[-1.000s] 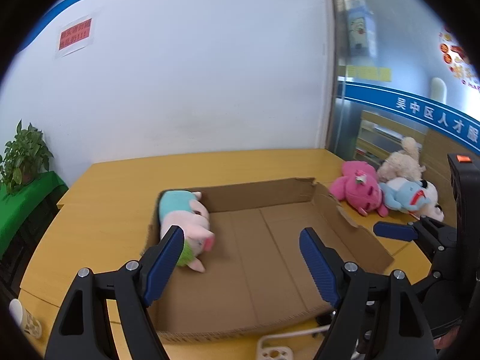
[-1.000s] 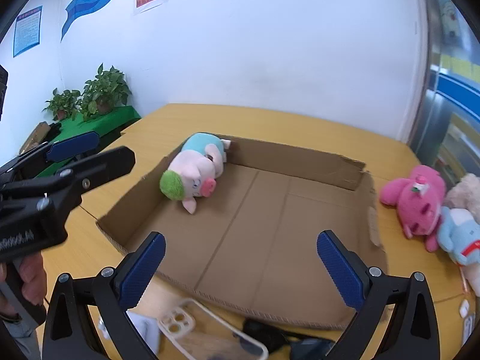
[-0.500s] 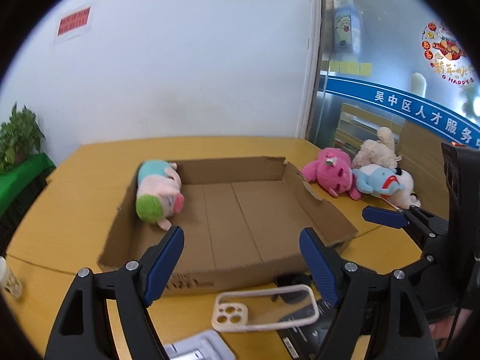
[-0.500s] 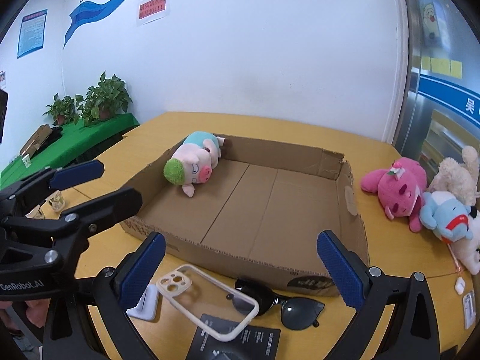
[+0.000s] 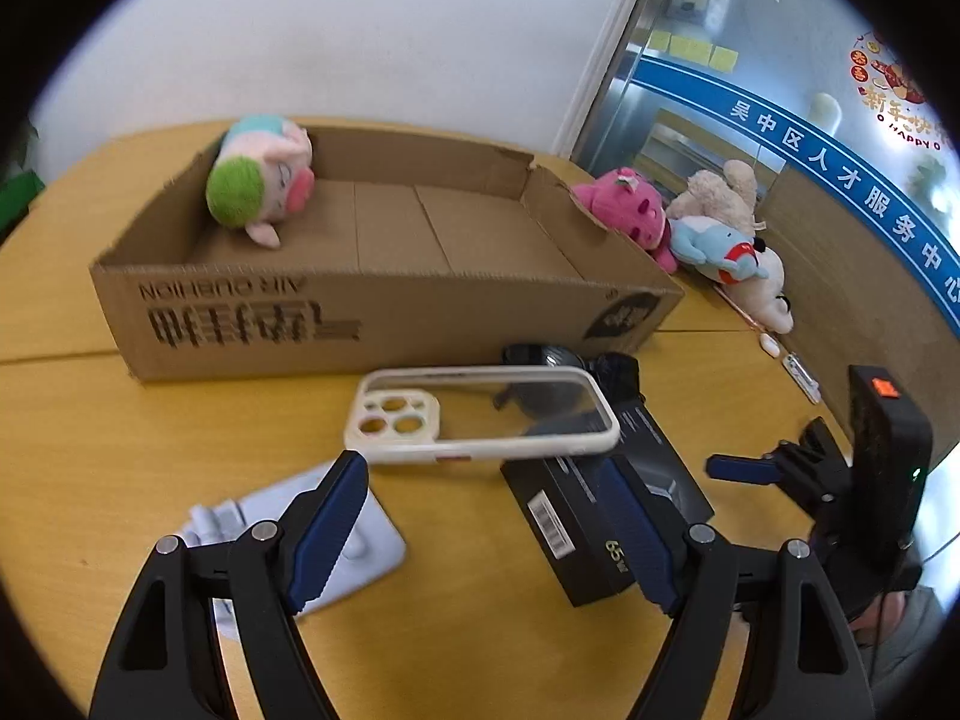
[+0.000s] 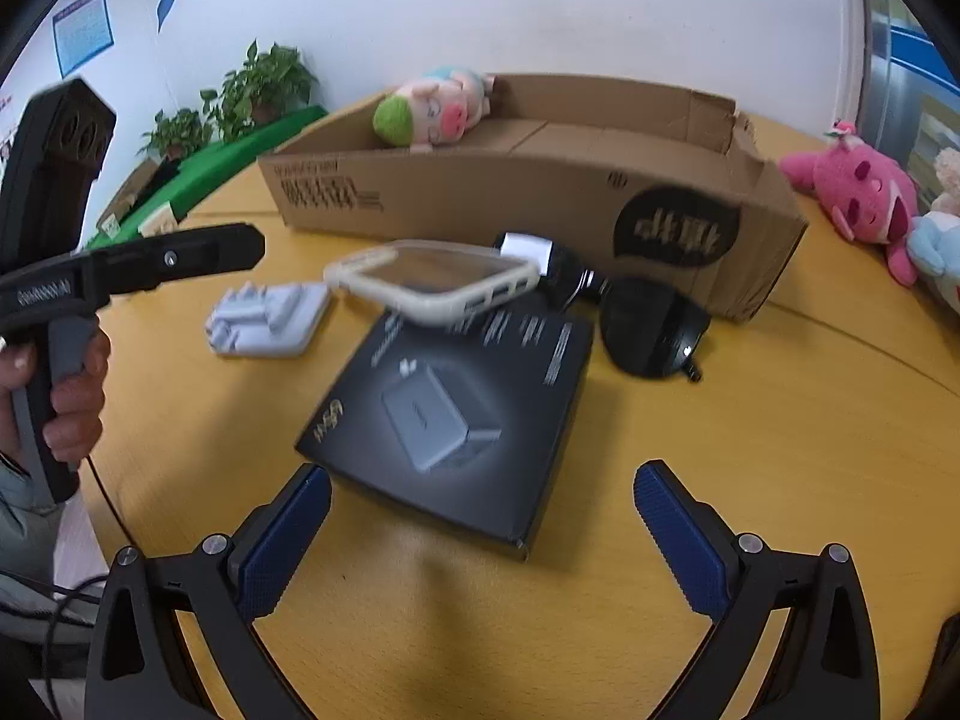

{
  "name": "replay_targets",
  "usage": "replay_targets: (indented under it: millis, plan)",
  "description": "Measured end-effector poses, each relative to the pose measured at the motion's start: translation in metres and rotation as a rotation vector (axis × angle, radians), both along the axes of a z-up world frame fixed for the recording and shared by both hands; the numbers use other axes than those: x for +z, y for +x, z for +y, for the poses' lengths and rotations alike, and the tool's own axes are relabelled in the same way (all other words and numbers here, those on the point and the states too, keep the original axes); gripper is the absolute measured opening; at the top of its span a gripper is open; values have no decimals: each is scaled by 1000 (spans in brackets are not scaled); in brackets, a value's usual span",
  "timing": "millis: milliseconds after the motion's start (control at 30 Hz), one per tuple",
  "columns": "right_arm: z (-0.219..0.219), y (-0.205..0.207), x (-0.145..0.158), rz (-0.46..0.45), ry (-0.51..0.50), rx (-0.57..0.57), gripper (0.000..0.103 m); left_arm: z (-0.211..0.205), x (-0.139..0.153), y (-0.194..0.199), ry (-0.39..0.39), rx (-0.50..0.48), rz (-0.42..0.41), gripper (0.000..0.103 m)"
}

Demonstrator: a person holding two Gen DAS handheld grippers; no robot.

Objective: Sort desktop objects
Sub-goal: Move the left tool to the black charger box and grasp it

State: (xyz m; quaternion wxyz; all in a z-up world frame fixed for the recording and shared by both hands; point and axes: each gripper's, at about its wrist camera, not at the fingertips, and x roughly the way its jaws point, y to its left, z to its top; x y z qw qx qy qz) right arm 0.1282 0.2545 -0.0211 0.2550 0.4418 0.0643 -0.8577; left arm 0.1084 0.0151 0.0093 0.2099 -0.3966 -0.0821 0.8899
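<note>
A cardboard box (image 5: 372, 312) lies on the yellow table with a pig plush (image 5: 258, 180) in its far left corner. In front of it a clear phone case (image 5: 480, 414) rests tilted on a black carton (image 5: 600, 510) and dark sunglasses (image 6: 654, 330). A pale plastic holder (image 5: 288, 540) lies to the left. My left gripper (image 5: 480, 468) hangs open just short of the phone case, with nothing held. My right gripper (image 6: 483, 477) is open above the near edge of the black carton (image 6: 456, 408), also with nothing held.
Several plush toys sit to the right of the box: a pink one (image 5: 624, 216), a blue one (image 5: 714, 246) and a beige one (image 5: 720, 192). Potted plants (image 6: 252, 90) stand on a green surface at far left. A hand (image 6: 72, 402) holds the left tool's handle.
Both grippers have sunk and drawn back from over the box to the table in front of it. The phone case, black carton, sunglasses and pale holder have come into view. Both grippers remain open.
</note>
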Motion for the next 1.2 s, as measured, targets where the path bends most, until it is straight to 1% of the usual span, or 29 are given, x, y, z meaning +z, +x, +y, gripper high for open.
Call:
replay_targets:
  millis: [67,133,233,267,333,400,433,467,500,567,633,700,767,833,900,933,1000,1033,1067,1100,1133,1200]
  plan:
    - [-8,3,-8,-9,3,10,103,1,-6,0,18,-14,-33,79]
    - [-20,7,-13,-38,-35,50,103,3,-10,2,24,-40,-48,79]
    - [-36,24,-9,-26,-74,157,102,4,-18,4,61,-84,-70,79]
    - [-39,31,-6,-2,-74,178,102,4,-22,3,72,-94,-79,79]
    - [-39,35,-5,36,-31,157,102,6,-30,-4,93,-115,-101,79]
    - [-36,27,-10,14,-18,113,102,12,-40,-16,124,-165,-135,77]
    - [-34,19,-13,-10,-32,83,102,19,-48,-23,133,-203,-173,77]
    - [-35,15,-13,-16,-42,70,102,26,-53,-26,127,-227,-202,74]
    - [-37,13,-14,-14,-41,67,102,32,-56,-26,111,-244,-214,75]
    - [-40,13,-15,-6,-12,67,103,42,-54,-15,102,-301,-209,73]
    - [-38,20,-15,3,8,75,103,48,-54,1,101,-360,-231,69]
    - [-27,31,-13,-21,-3,98,103,50,-54,15,132,-407,-254,69]
    - [-20,41,-10,-33,-7,126,102,48,-51,29,159,-436,-257,69]
    - [-13,50,-7,-27,0,153,102,44,-46,30,171,-410,-247,69]
    - [-9,52,-6,-7,28,155,102,41,-45,23,187,-362,-246,69]
    - [-9,49,-8,-6,37,155,102,40,-48,16,184,-332,-261,69]
    - [-11,41,-15,-23,54,161,103,46,-60,7,147,-296,-315,69]
    - [-13,39,-18,-27,66,165,102,49,-64,4,134,-292,-342,73]
    - [-17,38,-22,-38,62,194,102,48,-66,3,171,-301,-359,71]
    - [-20,39,-23,-51,54,215,103,47,-66,5,171,-298,-353,73]
    - [-22,44,-21,-42,50,237,103,47,-65,8,154,-297,-338,73]
    - [-19,53,-16,4,58,263,102,44,-65,11,171,-299,-344,72]
